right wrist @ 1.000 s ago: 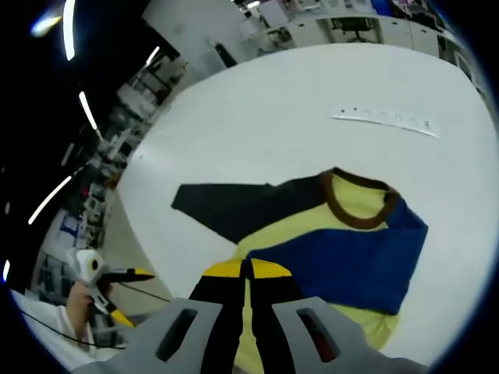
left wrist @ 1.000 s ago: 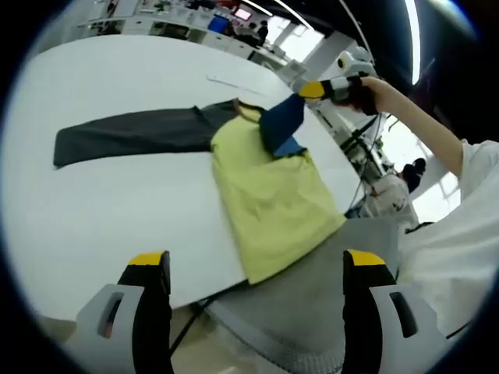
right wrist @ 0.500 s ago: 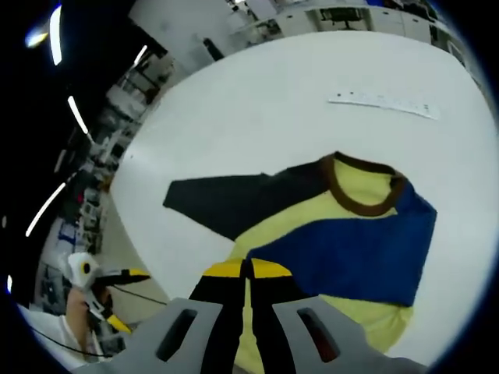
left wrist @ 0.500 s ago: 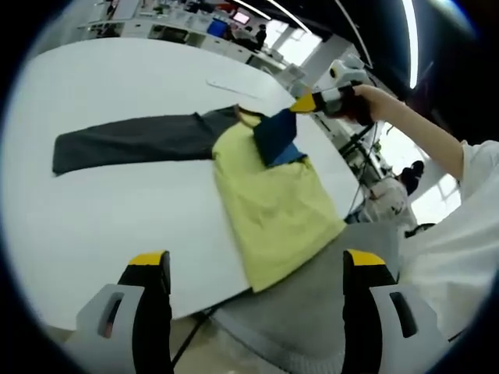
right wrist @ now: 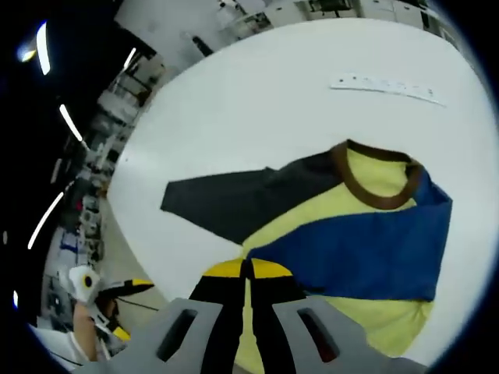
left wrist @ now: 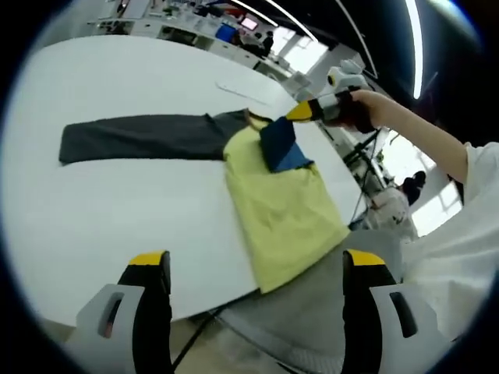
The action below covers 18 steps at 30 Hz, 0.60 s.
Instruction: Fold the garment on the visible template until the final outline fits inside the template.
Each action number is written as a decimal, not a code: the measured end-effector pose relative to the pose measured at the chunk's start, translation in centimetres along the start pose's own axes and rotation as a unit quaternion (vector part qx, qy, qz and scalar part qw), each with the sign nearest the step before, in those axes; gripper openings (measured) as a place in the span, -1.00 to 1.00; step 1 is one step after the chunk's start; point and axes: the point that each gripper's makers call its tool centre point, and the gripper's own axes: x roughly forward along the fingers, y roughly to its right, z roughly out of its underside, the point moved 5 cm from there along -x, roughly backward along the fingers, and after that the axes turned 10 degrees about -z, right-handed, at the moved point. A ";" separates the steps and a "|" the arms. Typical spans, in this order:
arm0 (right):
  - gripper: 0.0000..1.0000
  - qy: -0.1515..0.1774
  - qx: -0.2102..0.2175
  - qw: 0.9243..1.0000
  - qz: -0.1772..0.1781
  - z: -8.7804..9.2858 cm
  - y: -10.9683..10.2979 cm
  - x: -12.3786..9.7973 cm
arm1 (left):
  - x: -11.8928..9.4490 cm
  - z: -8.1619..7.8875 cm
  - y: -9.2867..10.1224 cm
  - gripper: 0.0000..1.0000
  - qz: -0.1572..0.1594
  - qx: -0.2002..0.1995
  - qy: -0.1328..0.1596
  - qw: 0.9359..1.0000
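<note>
On the white table (left wrist: 117,210) lies a garment with a yellow body (left wrist: 281,210), its hem at the table's near edge. The dark grey sleeve (left wrist: 140,139) stretches out flat to the left. My right gripper (left wrist: 306,111) is shut on the cuff of the blue sleeve (left wrist: 282,148), which is folded over the upper body. In the right gripper view the shut gripper (right wrist: 245,270) holds the blue sleeve (right wrist: 366,249) across the yellow body (right wrist: 382,319), below the brown collar (right wrist: 374,199) and beside the grey sleeve (right wrist: 226,202). My left gripper (left wrist: 257,261) hangs open off the near edge, apart from the cloth.
A thin white strip (right wrist: 390,84) lies on the table beyond the collar, also seen as the strip (left wrist: 238,87). A person's arm (left wrist: 413,132) reaches in from the right. Grey fabric (left wrist: 312,312) lies below the table edge. Desks and lights fill the room behind.
My right gripper, still shut on the blue cuff, has drawn the sleeve a little further across the yellow body. The left gripper's jaws stay open; both views have shifted slightly.
</note>
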 end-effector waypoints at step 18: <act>-0.95 0.000 0.022 1.000 0.013 1.2 -0.9 3.5 | 0.5 0.4 -0.3 0.74 0.006 -0.011 0.006 1.000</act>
